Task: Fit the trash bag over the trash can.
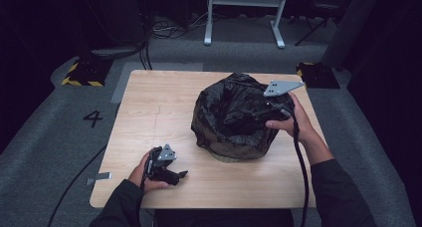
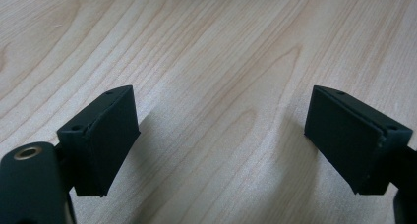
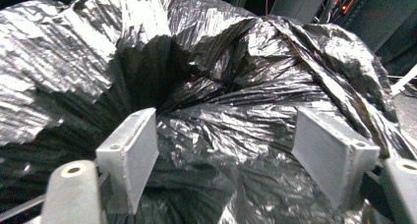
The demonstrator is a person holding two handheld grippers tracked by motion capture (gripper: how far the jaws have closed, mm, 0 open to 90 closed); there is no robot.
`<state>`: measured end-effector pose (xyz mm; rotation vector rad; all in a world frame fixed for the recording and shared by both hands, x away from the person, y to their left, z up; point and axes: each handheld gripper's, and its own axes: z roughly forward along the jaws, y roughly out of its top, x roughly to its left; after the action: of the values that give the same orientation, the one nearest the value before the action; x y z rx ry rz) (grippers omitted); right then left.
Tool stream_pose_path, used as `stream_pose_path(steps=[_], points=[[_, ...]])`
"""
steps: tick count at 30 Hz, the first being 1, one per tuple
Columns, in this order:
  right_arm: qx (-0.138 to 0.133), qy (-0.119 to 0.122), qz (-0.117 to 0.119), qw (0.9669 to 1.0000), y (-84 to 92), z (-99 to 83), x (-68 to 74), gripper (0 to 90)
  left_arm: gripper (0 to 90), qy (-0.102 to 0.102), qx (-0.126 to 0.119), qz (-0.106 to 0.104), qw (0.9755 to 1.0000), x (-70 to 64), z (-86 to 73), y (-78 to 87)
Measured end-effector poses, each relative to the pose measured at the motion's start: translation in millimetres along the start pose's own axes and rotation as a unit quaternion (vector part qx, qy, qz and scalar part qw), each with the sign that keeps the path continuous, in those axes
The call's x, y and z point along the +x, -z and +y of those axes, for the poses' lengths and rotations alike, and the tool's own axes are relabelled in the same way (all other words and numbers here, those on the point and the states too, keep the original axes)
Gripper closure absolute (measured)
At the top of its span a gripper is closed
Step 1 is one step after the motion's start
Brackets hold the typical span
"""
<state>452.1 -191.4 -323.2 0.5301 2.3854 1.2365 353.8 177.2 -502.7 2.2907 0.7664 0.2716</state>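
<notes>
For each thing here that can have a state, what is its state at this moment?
Black plastic bag: crumpled, bulging, mouth gaping at the top, standing on the table.
Right gripper: jaws wide apart, against the bag's film, not pinching it.
Left gripper: jaws wide apart, nothing between them, low over bare wood.
</notes>
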Motion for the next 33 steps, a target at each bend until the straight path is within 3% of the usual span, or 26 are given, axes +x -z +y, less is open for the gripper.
stream_pose_path(steps=[11,25,33], points=[[-0.008,0.009,-0.012,0.9999,18.7,-1.8,6.5,23.7,13.1,0.0,0.0,0.0,1.0,0.0,0.0,0.0],[0.005,0.021,-0.015,0.9997,14.5,6.3,15.6,24.9,13.1,0.0,0.0,0.0,1.0,0.0,0.0,0.0],[-0.003,0.017,-0.014,0.9997,24.6,6.1,16.3,23.5,13.1,0.0,0.0,0.0,1.0,0.0,0.0,0.0]])
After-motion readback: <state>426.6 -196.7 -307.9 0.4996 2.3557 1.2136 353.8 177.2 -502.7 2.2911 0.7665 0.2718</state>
